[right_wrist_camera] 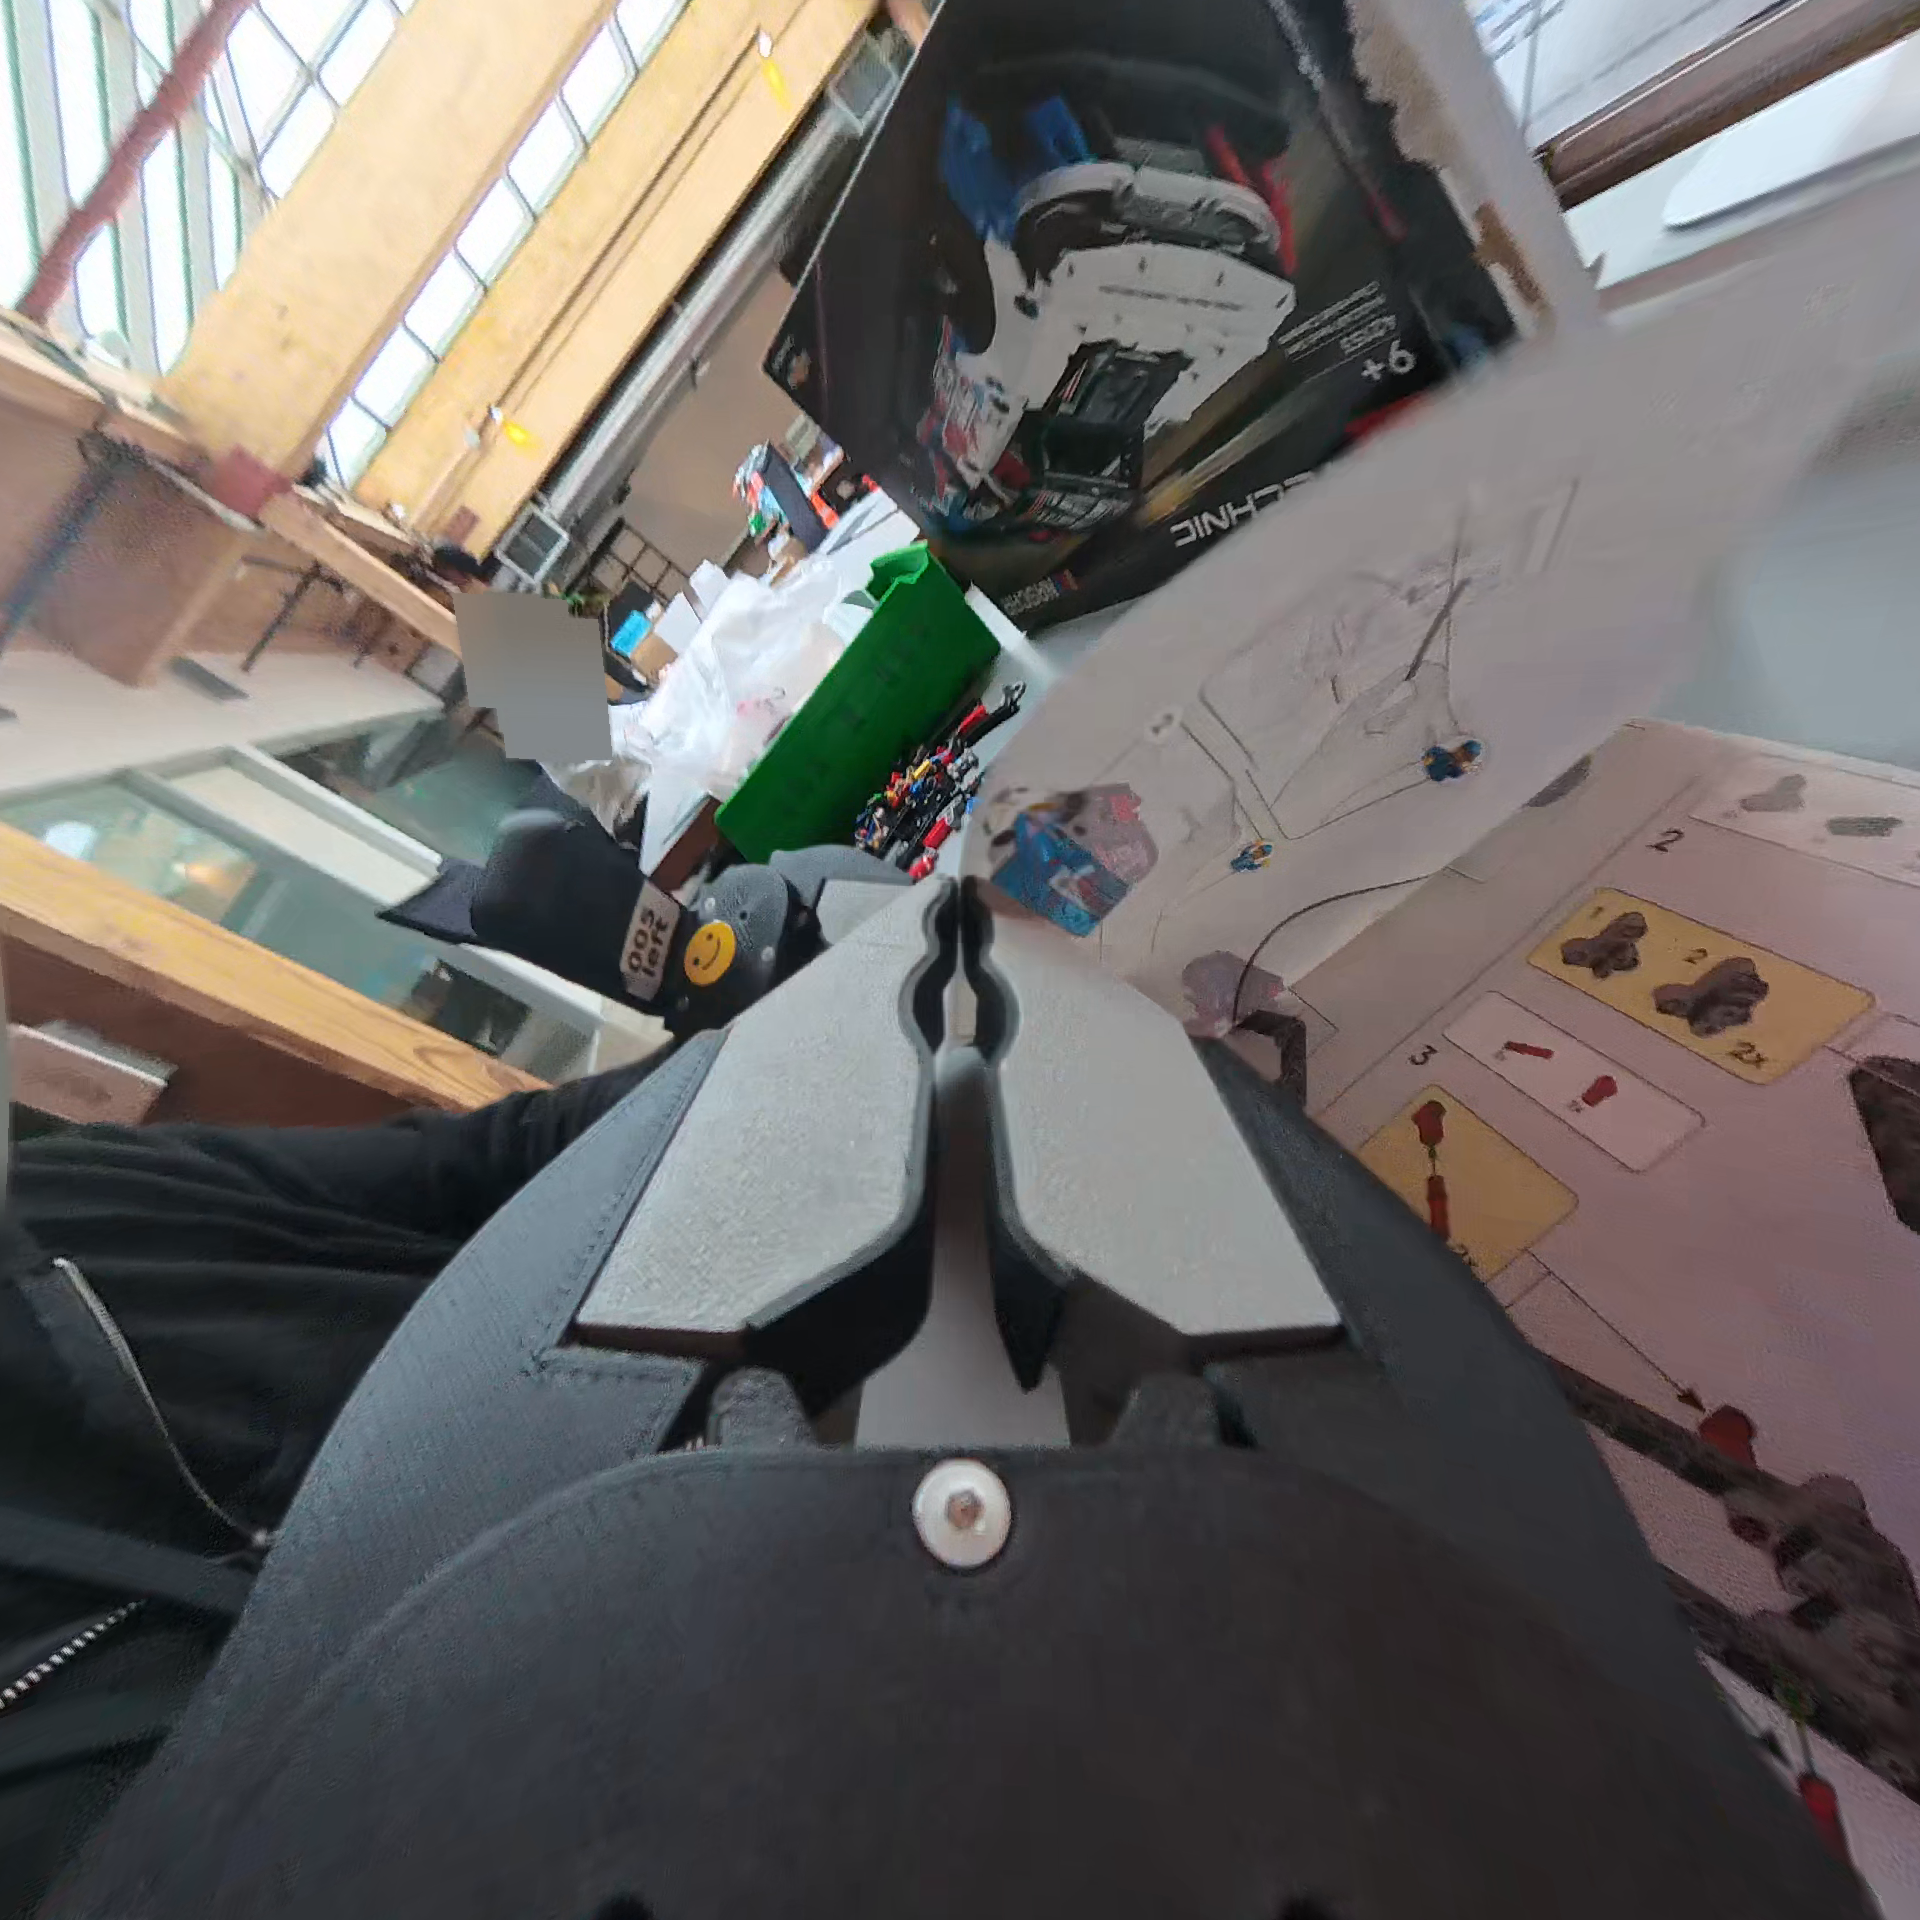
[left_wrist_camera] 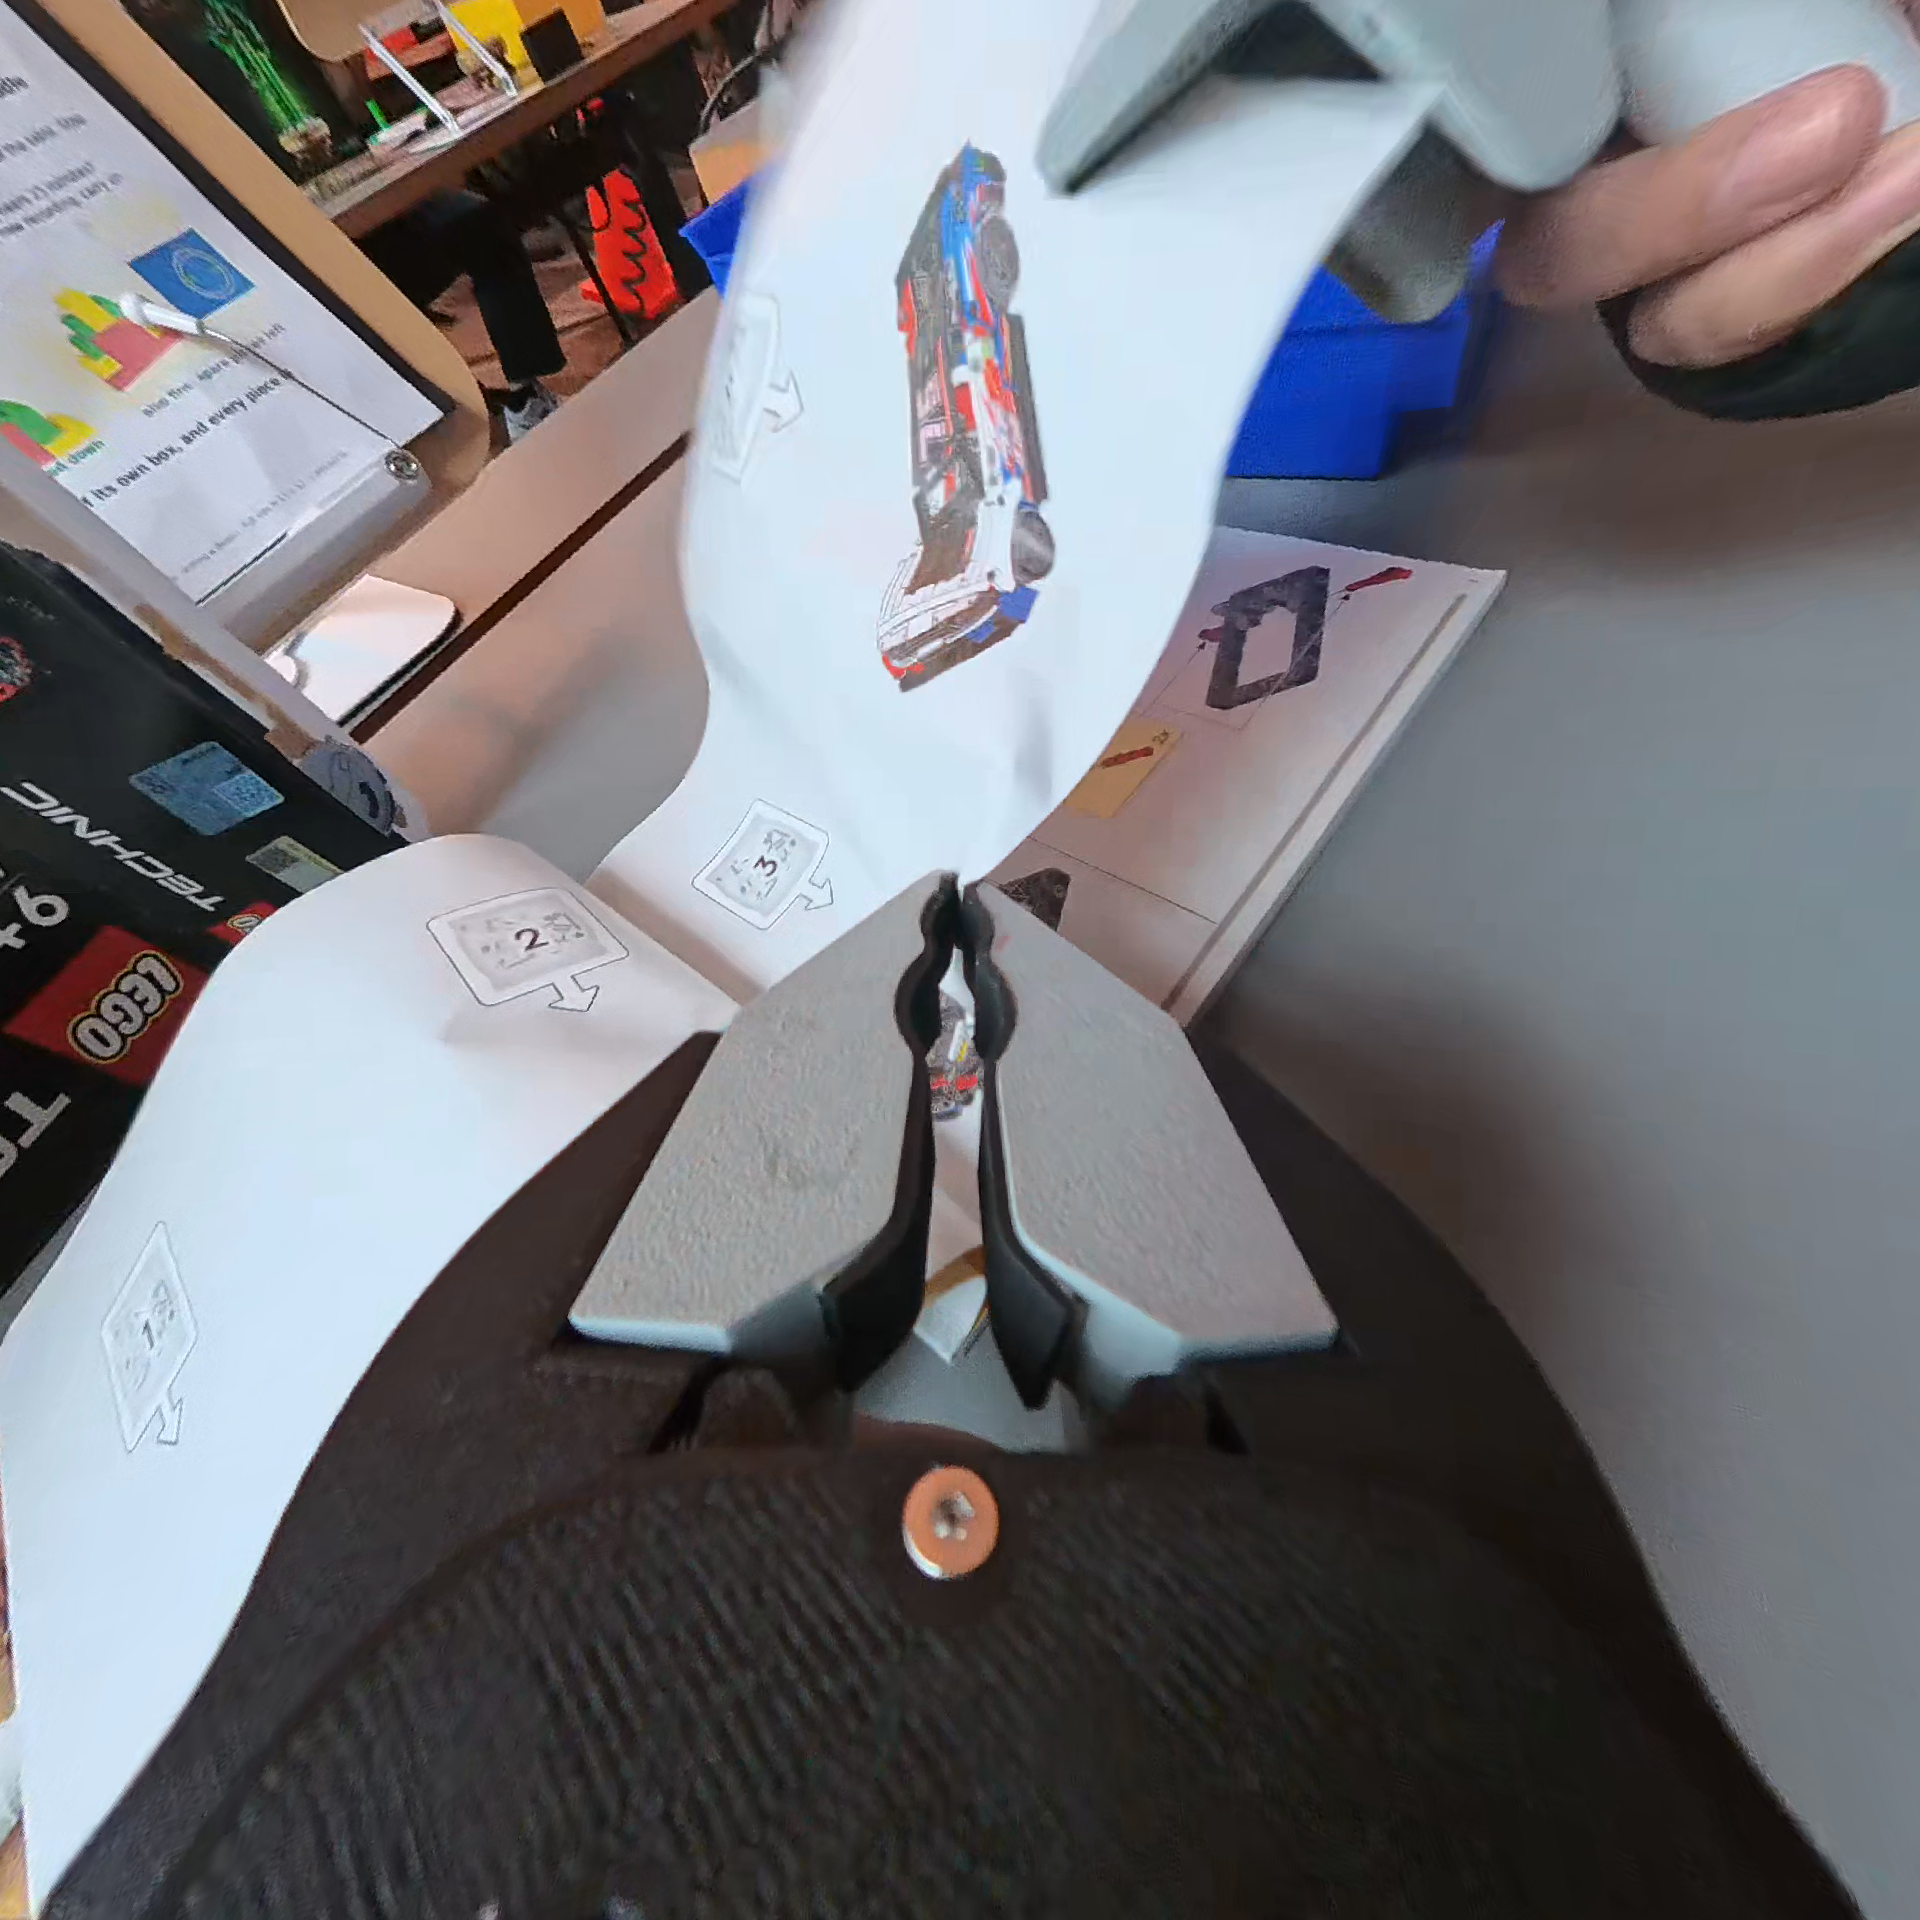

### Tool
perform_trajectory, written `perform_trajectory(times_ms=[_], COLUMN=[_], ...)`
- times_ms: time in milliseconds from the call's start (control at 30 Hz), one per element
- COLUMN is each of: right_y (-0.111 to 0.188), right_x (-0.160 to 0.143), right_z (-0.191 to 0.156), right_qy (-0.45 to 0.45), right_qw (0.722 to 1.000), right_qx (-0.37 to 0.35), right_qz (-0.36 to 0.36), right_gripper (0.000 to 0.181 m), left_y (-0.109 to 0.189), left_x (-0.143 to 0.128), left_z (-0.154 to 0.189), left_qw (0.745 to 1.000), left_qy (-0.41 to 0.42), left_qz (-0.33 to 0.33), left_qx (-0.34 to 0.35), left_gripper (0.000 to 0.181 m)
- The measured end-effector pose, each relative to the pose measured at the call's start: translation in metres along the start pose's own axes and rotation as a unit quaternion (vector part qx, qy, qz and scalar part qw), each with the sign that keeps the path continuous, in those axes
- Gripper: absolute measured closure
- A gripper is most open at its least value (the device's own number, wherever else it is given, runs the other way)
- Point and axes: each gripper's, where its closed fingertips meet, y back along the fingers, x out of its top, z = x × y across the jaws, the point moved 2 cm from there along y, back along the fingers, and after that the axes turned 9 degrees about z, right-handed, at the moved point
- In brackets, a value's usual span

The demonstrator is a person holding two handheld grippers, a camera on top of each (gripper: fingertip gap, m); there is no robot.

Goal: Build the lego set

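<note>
Above the open instruction booklet (left_wrist_camera: 1340,665) on the grey table (left_wrist_camera: 1662,935), both grippers are pinching one lifted page (left_wrist_camera: 935,416): left gripper (left_wrist_camera: 958,896) clamping its near edge, right gripper (right_wrist_camera: 958,896) its far edge.

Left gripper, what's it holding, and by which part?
The left gripper is shut on a page of the instruction booklet, pinching the lifted page's near edge at its fingertips while the page curls upward.

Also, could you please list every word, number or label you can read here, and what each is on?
I don't repeat writing, only where it stands.
Black set box: printed lettering.
Instruction booklet: step marks.
Propped white sheet: printed lines, mostly blurred.
White tag: lettering, beside a yellow sticker.
</note>
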Motion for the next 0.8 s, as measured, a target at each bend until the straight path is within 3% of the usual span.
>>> perform_trajectory(times_ms=[100, 200, 333, 433, 500, 800], right_y=[-0.009, -0.017, -0.031, -0.042, -0.049, -0.071], right_x=[-0.005, -0.007, -0.023, -0.028, -0.031, -0.04], right_z=[-0.002, -0.006, -0.013, -0.017, -0.02, -0.028], right_qy=[0.053, 0.14, 0.278, 0.357, 0.394, 0.476], right_qw=[0.998, 0.986, 0.944, 0.91, 0.892, 0.849], right_qx=[-0.026, -0.067, -0.121, -0.153, -0.16, -0.16], right_qz=[-0.021, -0.052, -0.128, -0.148, -0.151, -0.164], right_gripper=[0.181, 0.181, 0.181, 0.181, 0.181, 0.181], left_y=[0.002, 0.009, 0.037, 0.049, 0.047, 0.008], left_x=[-0.006, -0.009, 0.028, 0.056, 0.069, 0.094], left_z=[0.001, 0.01, -0.013, -0.044, -0.058, -0.074], left_qw=[1.0, 0.997, 0.985, 0.981, 0.982, 0.958], left_qy=[0.013, 0.029, 0.137, 0.168, 0.167, 0.25], left_qz=[-0.015, -0.038, 0.006, 0.033, 0.041, -0.05], left_qx=[-0.011, -0.059, -0.106, -0.088, -0.075, -0.131], left_gripper=[0.181, 0.15, 0.149, 0.149, 0.151, 0.118])
